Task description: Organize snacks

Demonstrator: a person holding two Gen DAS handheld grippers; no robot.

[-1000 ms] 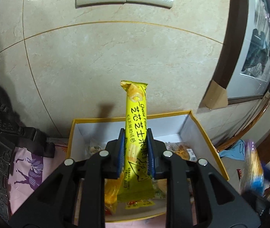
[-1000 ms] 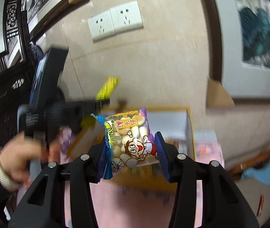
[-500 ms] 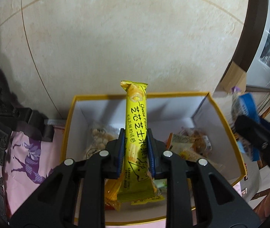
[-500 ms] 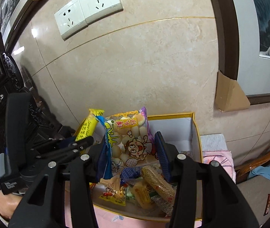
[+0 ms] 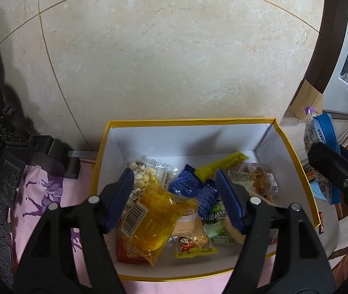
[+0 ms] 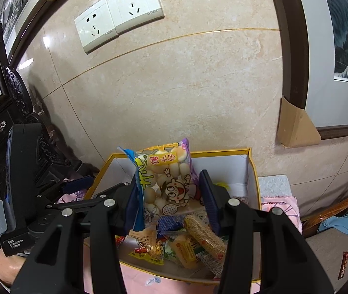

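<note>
Against marble: one box [image 5: 284,139], two sockets [image 6: 117,12].

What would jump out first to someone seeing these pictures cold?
A yellow-rimmed box against the marble wall, heaped with bright snack packets. Right above it, the right gripper clamps a cartoon-printed bag of little buns upright between its blue pads. The left gripper, jaws just opened with nothing between them, hangs over the pile, and a long yellow stick packet lies inside near the back.

Snack packets [image 5: 174,203] in box [image 5: 188,122]; box against wall [image 5: 174,61]; cloth [image 5: 44,191] left.
</note>
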